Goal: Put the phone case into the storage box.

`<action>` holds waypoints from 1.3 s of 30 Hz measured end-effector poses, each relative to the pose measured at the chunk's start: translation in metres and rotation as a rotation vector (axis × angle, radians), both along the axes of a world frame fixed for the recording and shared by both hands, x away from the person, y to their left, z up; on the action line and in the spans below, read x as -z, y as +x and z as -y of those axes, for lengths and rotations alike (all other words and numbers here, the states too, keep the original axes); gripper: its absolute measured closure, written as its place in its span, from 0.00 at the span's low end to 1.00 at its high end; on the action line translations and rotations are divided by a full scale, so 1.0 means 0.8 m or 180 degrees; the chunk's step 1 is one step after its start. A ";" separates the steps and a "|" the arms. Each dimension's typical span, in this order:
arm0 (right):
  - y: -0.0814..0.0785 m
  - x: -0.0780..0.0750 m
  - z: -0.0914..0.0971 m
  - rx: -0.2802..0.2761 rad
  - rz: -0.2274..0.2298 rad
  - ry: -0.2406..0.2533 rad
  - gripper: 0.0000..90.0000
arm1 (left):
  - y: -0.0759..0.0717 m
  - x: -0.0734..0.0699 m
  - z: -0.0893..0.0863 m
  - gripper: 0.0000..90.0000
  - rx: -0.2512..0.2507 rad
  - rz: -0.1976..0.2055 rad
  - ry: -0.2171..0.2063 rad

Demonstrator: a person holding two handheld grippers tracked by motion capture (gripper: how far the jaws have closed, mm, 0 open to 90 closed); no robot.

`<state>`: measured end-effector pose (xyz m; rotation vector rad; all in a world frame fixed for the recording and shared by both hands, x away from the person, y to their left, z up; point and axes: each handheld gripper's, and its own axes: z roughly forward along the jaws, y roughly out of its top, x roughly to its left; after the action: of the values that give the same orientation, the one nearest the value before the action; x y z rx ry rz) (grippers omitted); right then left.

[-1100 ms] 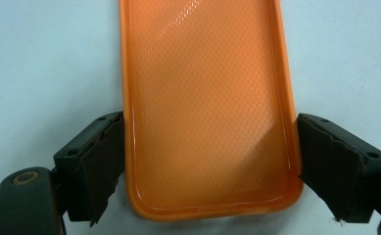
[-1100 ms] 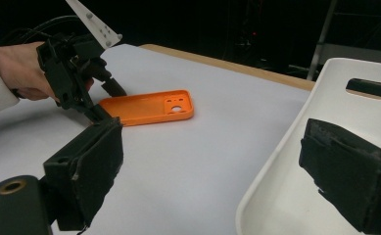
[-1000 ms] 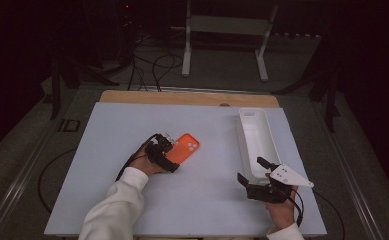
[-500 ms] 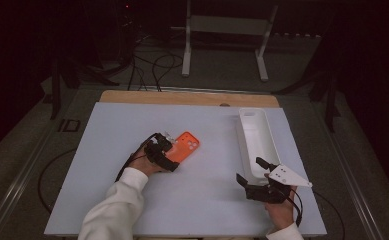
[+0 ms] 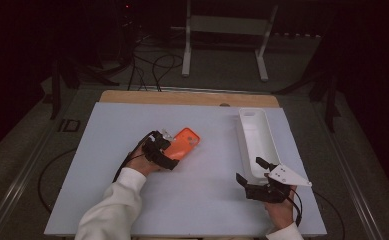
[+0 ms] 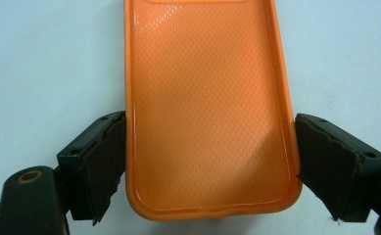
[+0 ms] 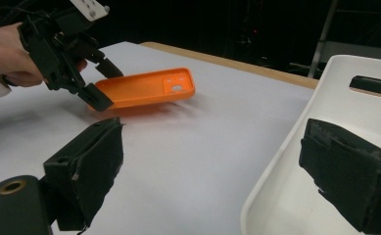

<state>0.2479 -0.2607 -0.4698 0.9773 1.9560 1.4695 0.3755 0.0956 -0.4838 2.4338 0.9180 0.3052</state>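
A: Start from the bottom of the high view. What is nearest?

B: At the lower right the right hand-held gripper point(image 5: 252, 175) is held low over the tabletop point(image 5: 202, 200), with its grey three-cornered plate on top. In its own view the two black jaws stand well apart with nothing between them, so it is open. The pads look rough and a little frayed at the edges.

A: And what is beside it?

B: A long white tray point(image 5: 257, 142), smooth hard plastic with rounded corners and a slot handle at the far end. Its near end is just beside that gripper, and the tray runs up along the right side of the frame.

A: Now the left side.

B: A white sleeve point(image 5: 112, 210) comes in from the lower left. The left hand-held gripper point(image 5: 169, 145) is near the middle of the frame and grips the orange phone case point(image 5: 183, 144). In the left gripper view the pads point(image 6: 105, 161) press on both long sides of the case point(image 6: 210, 107), near its rounded short end.

A: How does the case look?

B: Soft and rubbery, a thin rim, a fine dotted pattern inside, and a camera cut-out at the far end. In the right gripper view it point(image 7: 144, 88) is tilted, with a shadow under it.

A: Is there room to move?

B: Yes. The pale matte tabletop is bare between the case and the tray. A wooden edge point(image 5: 182, 97) closes the far side.
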 end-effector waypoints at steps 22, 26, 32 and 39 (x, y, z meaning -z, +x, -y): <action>0.014 -0.008 -0.006 -0.0092 -0.0163 0.0114 0.10 | -0.025 -0.039 -0.009 0.18 0.0068 0.0315 -0.0205; 0.021 -0.011 -0.006 -0.0146 -0.0246 0.0145 0.10 | -0.030 -0.046 -0.010 0.18 0.0087 0.0368 -0.0228; 0.034 -0.018 -0.010 -0.0185 -0.0319 0.0238 0.10 | -0.038 -0.055 -0.006 0.18 0.0134 0.0433 -0.0258; 0.049 -0.026 -0.020 -0.0240 -0.0369 0.0234 0.10 | -0.045 -0.066 0.002 0.18 0.0221 0.0524 -0.0257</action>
<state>0.2867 -0.2450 -0.4492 1.0522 2.0536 1.5680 0.3392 0.0943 -0.4310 2.3219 0.7581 0.4279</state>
